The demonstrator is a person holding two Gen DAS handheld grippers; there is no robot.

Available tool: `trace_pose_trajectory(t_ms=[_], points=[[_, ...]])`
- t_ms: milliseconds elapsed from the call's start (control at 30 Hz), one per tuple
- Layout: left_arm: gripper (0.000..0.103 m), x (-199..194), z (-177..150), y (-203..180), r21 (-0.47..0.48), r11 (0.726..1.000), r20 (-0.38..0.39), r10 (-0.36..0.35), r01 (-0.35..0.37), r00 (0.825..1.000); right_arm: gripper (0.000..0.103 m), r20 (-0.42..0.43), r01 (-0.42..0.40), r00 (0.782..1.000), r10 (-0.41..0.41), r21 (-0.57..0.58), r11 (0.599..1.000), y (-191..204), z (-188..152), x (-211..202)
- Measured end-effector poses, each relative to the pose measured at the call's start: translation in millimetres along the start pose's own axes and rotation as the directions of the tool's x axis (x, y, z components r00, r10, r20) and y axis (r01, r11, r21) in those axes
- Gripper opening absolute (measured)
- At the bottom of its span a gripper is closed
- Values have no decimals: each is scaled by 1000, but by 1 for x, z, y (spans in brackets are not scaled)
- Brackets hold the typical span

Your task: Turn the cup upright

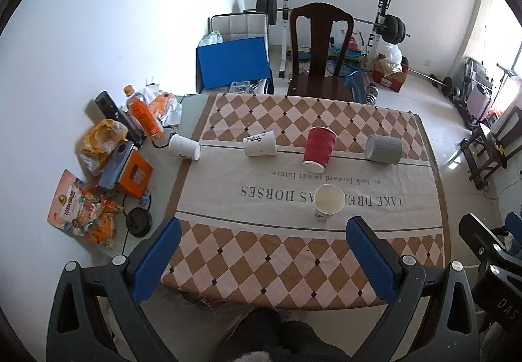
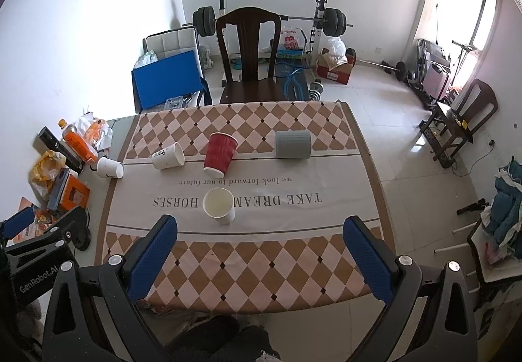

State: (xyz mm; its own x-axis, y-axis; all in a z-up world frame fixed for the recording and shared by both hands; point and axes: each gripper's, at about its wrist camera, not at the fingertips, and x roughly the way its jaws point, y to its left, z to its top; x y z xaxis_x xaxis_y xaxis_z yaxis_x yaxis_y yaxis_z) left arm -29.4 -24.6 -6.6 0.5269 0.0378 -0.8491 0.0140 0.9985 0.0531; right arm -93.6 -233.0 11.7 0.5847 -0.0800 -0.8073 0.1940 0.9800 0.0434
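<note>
While both grippers hover above the near edge of the table (image 1: 195,101), the left gripper (image 1: 264,251) and right gripper (image 2: 261,247) each hold their blue fingers wide apart, gripping nothing. One white cup (image 1: 328,200) stands upright on the checkered cloth (image 1: 261,264). Behind it, a red cup (image 1: 319,148), a grey cup (image 1: 384,149) and two white cups (image 1: 260,143) lie on their sides.

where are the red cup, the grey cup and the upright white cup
red cup (image 1: 319,149), left wrist view, middle of its ribbed side
grey cup (image 2: 292,144), right wrist view, middle of its side
upright white cup (image 2: 218,202), right wrist view, inside its open mouth
</note>
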Motion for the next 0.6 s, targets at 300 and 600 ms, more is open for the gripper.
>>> trace_pose_trajectory(t_ms=[300, 600], points=[[103, -1, -7, 5, 0, 1000, -20, -4, 4, 1000, 103, -18, 0, 1000, -1, -13, 1000, -2, -7, -4], [103, -3, -9, 5, 1, 1000, -26, -7, 7, 1000, 103, -27, -4, 1000, 3, -14, 1000, -4, -11, -4]])
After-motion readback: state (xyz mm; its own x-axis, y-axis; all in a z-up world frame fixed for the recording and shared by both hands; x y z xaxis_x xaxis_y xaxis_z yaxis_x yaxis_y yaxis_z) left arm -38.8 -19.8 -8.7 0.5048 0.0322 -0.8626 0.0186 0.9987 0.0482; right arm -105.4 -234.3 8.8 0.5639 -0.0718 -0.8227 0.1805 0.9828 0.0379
